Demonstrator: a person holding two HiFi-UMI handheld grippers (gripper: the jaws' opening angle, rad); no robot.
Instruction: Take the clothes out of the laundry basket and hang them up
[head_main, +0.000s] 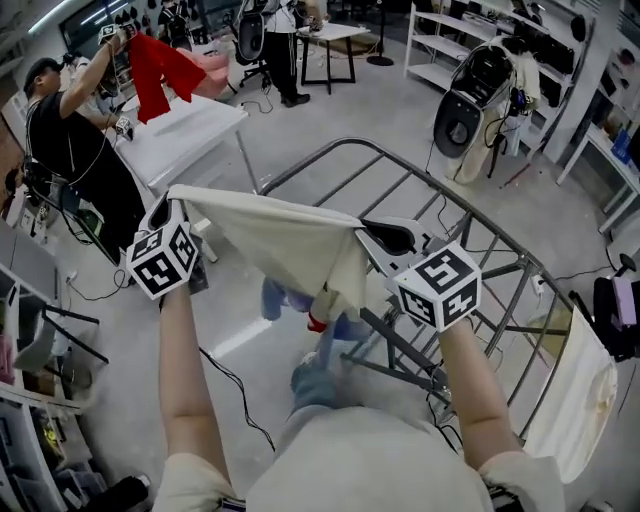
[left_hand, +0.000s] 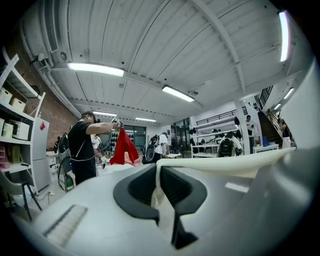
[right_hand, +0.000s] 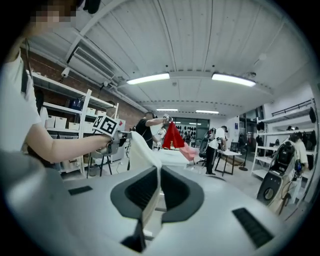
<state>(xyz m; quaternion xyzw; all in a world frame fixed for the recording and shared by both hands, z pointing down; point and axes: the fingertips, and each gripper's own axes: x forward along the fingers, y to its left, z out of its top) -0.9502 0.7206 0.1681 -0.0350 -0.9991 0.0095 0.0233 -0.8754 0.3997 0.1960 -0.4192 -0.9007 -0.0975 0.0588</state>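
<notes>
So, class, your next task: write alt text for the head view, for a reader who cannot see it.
Seen from above, the left hand-held gripper and right hand-held gripper each clamp a top corner of a cream cloth, stretched between them by a metal drying rack. Behind, a person holds up a red garment above a white table.

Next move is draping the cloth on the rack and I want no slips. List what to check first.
1. Left gripper shut on cloth: ok.
2. Right gripper shut on cloth: ok.
3. Cloth spread between the two grippers, hem off the floor: ok.
4. Rack has bare rails below the cloth: ok. The hung cloth sits at the rack's right end.
5. Cloth lined up with one rail: cannot tell.
6. Person at the table stands apart from the rack: ok.
</notes>
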